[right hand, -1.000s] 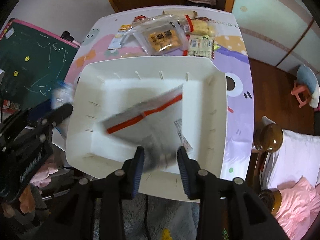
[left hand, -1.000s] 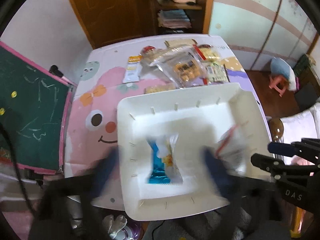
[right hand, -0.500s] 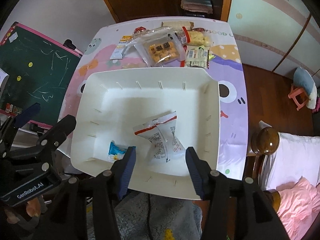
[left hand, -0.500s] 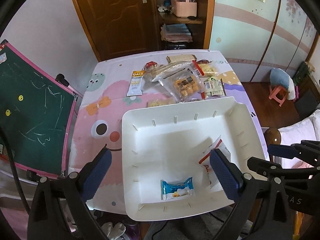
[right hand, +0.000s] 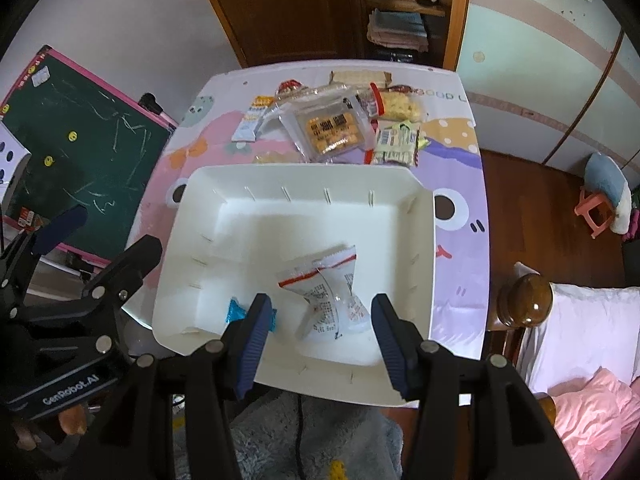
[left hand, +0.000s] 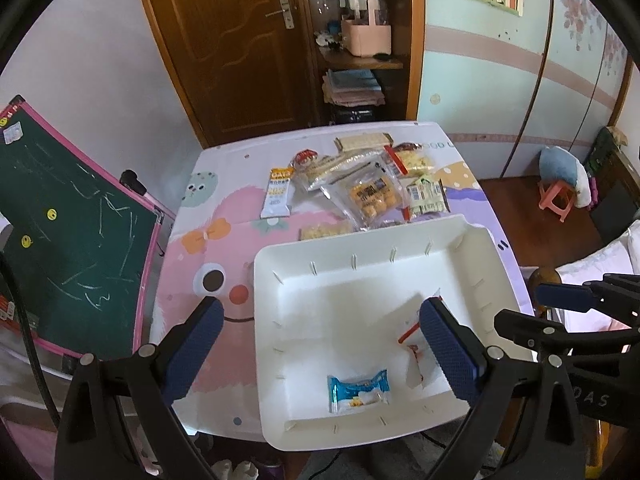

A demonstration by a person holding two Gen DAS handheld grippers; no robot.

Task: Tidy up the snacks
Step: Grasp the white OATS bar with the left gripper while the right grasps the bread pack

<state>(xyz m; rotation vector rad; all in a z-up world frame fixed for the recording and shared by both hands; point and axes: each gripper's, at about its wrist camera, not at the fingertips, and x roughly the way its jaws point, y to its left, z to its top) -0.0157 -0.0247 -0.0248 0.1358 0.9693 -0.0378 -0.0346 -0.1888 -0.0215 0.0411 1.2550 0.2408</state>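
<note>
Overhead, a table (left hand: 224, 168) is seen draped in a cartoon-printed cloth of pink, purple and white, with a white tray (right hand: 420, 240) set at its near edge. Two snacks lie on the tray floor: a blue packet (left hand: 358, 390) and a clear bag (right hand: 328, 296) with a red stripe (crumpled, lying loose). More snacks (left hand: 368, 196) are heaped at the table's far end, just beyond the tray's far rim.

Both grippers are held above the tray with nothing pinched. The left gripper (left hand: 320, 356) is spread wide, its blue pads (left hand: 448, 352) well apart, one over the cloth and one over the tray. The right gripper (right hand: 320, 344) is spread too, with the clear bag seen between its fingers but not touched.

A green chalkboard (left hand: 68, 240) in a pink frame is propped left of the table. A dark wooden door (left hand: 224, 40) and a shelf (left hand: 360, 60) with a pink basket (left hand: 366, 36) are seen behind it, beside a pale blue wall. To the right, wooden floor, a small pink stool (left hand: 556, 196) and pink bedding (right hand: 592, 412) are visible
</note>
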